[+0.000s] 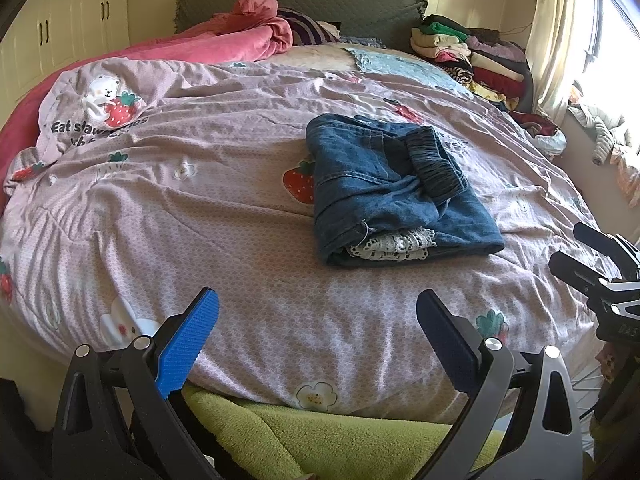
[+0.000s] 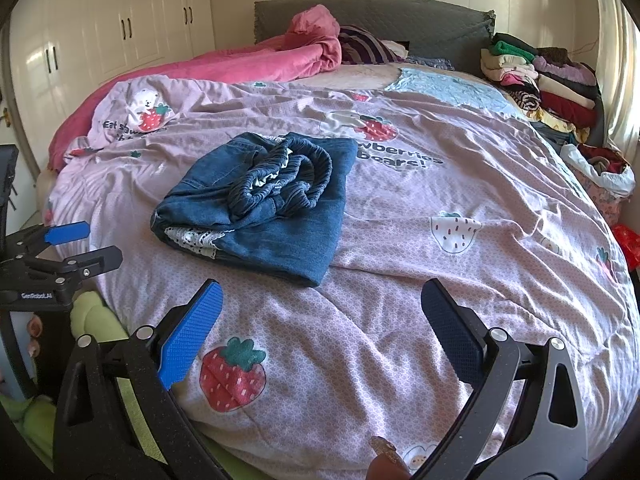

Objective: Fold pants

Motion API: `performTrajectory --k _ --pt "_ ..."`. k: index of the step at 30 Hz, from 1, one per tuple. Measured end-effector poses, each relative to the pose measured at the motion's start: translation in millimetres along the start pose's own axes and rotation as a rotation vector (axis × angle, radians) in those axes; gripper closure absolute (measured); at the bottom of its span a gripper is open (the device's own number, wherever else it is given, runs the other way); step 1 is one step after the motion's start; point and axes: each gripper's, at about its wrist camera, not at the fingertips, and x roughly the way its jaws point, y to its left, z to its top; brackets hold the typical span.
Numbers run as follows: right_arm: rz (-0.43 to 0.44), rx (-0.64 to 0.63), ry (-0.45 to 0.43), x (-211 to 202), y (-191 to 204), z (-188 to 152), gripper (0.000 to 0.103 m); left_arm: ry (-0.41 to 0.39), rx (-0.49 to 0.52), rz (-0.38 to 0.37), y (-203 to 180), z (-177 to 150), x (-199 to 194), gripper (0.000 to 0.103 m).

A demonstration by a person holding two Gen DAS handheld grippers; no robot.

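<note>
The pants (image 1: 396, 188) — blue denim, folded into a thick, roughly square bundle — lie on the bed's quilt (image 1: 224, 200), nearer the foot edge than the headboard and about midway across. The gathered elastic waistband (image 2: 280, 178) sits bunched on top of the bundle, and a strip of white lace trim (image 2: 192, 238) peeks out from between the layers at the fold facing the foot of the bed. A printed strawberry (image 1: 299, 182) on the quilt shows just beside the bundle's left edge.

Neither tool touches the pants. The left gripper (image 1: 318, 334) hovers over the foot edge of the bed with its fingers (image 1: 188, 344) spread wide and nothing between them. The right gripper (image 2: 322, 332) hangs likewise above the quilt near the foot edge, its fingers (image 2: 192, 334) parted and empty; the bundle lies ahead of it and to its left.

The quilt is pale pink with strawberries and bears, wrinkled all over. A pink blanket (image 1: 224, 42) is heaped along the far left side toward the grey headboard (image 1: 312, 4), with a striped pillow (image 2: 366, 50) next to it. Stacks of folded clothes (image 2: 544, 80) fill the far right corner of the bed. White cupboards (image 2: 120, 20) line the wall at left — a curtain (image 1: 560, 40) hangs at right.
</note>
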Motion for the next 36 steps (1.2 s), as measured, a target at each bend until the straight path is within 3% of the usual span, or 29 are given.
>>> performTrajectory --k 36 --pt "-0.001 -0.001 0.000 0.3 0.2 0.2 0.009 0.008 0.001 0.073 1.0 -1.5 0.7 0.004"
